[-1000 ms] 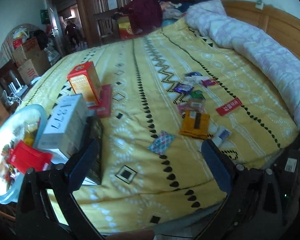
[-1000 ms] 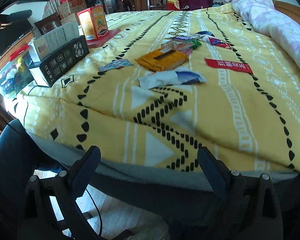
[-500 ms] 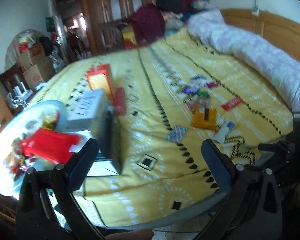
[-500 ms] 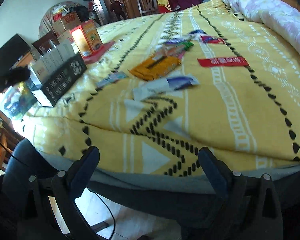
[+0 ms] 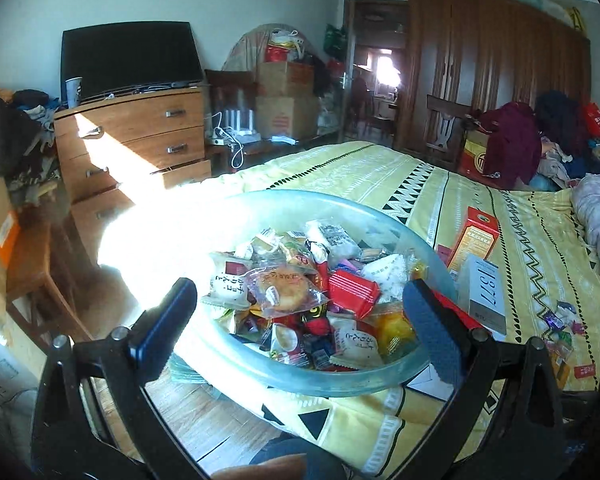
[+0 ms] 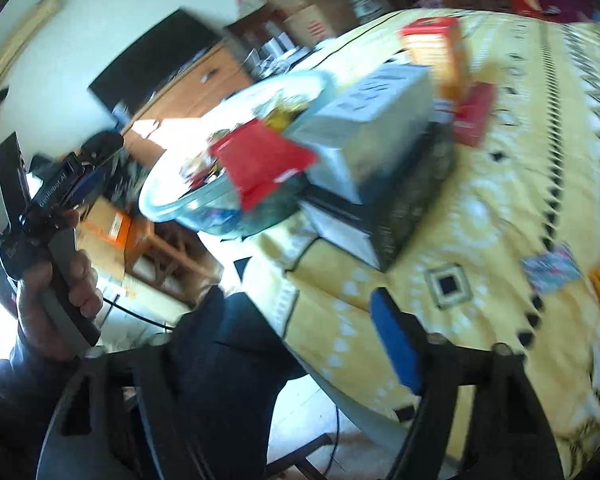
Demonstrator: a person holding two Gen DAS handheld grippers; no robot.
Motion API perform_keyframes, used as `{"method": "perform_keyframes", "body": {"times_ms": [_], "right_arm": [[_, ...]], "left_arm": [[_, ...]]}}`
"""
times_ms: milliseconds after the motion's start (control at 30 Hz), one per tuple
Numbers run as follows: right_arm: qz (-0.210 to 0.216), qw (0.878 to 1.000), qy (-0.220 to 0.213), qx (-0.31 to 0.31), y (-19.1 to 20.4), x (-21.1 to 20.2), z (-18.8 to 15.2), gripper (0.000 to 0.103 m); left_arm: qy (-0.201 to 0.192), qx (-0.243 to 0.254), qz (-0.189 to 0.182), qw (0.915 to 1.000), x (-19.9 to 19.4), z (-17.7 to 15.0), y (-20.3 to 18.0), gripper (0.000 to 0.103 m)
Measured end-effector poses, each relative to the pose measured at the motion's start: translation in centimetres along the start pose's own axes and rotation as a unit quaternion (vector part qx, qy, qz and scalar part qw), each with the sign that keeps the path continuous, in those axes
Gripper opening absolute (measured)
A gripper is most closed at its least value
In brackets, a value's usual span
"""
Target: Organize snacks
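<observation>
At near-left bed corner, left gripper (image 5: 300,312) now facing glass snack bowl (image 5: 220,364), wide open, empty; right gripper (image 6: 300,340) closing on nothing. Loose packets (image 5: 560,332) still awaiting collection.

Right wrist view: smeared throughout by motion blur.
Left finger of right tongs (image 6: 296,344): lost against dark clothing.
Box lettering (image 6: 364,100) beyond those tongs: unreadable.
Bowl's (image 5: 260,364) far-left rim: washed out by glare.
</observation>
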State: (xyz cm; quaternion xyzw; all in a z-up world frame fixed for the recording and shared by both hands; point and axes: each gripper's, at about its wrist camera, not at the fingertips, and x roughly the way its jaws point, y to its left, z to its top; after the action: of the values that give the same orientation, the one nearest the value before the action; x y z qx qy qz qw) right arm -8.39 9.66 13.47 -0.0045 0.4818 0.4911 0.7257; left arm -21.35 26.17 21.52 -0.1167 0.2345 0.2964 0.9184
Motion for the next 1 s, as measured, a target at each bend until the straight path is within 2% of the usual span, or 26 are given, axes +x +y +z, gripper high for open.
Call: {"method": "perform_keyframes", "body": {"times_ms": [33,67,233,300,333,367,400,467,500,533,700,767,833,900,1000], "right_arm": [[0.01,1.0,0.013,-0.01,0.3,1.1,0.6,0.051],[0.014,0.999,0.026,-0.017,0.6,2.1,1.2,0.047],[-0.019,0.99,0.08,-0.113,3.4,5.8,3.3,0.044],[-0.065,0.982,0.077,-0.161,5.5,5.8,5.3,0.042],[-0.095,0.975,0.036,-0.199,7.4,4.3,6.8,0.041],[-0.114,0.964,-0.028,-0.239,9.7,1.8,8.4,0.041],[-0.108,0.952,-0.092,-0.271,12.1,-0.9,9.9,0.041],[-0.105,0.921,-0.199,-0.319,15.8,-5.7,11.8,0.049],[-0.115,0.913,-0.219,-0.325,16.4,-6.7,12.4,0.052],[-0.13,0.912,-0.22,-0.321,16.3,-7.1,12.8,0.054],[-0.145,0.949,-0.167,-0.226,10.8,-4.6,11.7,0.056],[-0.145,0.959,-0.151,-0.192,8.7,-4.2,9.3,0.056],[-0.145,0.968,-0.14,-0.146,6.0,-4.5,6.6,0.065],[-0.139,0.979,-0.128,-0.082,2.5,-4.9,3.7,0.065],[-0.153,0.983,-0.105,-0.009,-2.2,-6.5,-1.6,0.067]], "left_arm": [[0.003,0.005,-0.002,1.0,0.0,-0.3,0.0,0.103],[0.007,0.007,-0.006,0.9999,0.0,-0.6,0.0,0.103],[0.024,0.006,-0.027,0.9993,0.9,-1.1,-0.3,0.103],[0.016,0.0,-0.03,0.9994,0.8,-0.7,0.0,0.103],[0.01,-0.004,-0.028,0.9995,0.8,-0.5,0.3,0.103],[0.005,-0.008,-0.025,0.9996,0.8,-0.4,0.7,0.103],[0.002,-0.014,-0.023,0.9996,0.8,-0.3,0.9,0.103],[0.009,-0.02,-0.023,0.9995,1.4,-0.2,1.3,0.103],[0.013,-0.022,-0.021,0.9994,1.6,-0.2,1.4,0.103],[0.016,-0.026,-0.022,0.9993,1.8,-0.3,1.6,0.103],[0.029,-0.018,-0.032,0.9989,2.6,-0.8,1.1,0.103],[0.035,-0.008,-0.04,0.9986,2.7,-0.7,0.5,0.103],[0.047,0.009,-0.049,0.9977,3.1,-0.8,-0.7,0.103],[0.055,0.026,-0.058,0.9965,3.3,-0.9,-2.2,0.103],[0.06,0.07,-0.073,0.9931,3.0,-1.3,-6.0,0.103]]}}
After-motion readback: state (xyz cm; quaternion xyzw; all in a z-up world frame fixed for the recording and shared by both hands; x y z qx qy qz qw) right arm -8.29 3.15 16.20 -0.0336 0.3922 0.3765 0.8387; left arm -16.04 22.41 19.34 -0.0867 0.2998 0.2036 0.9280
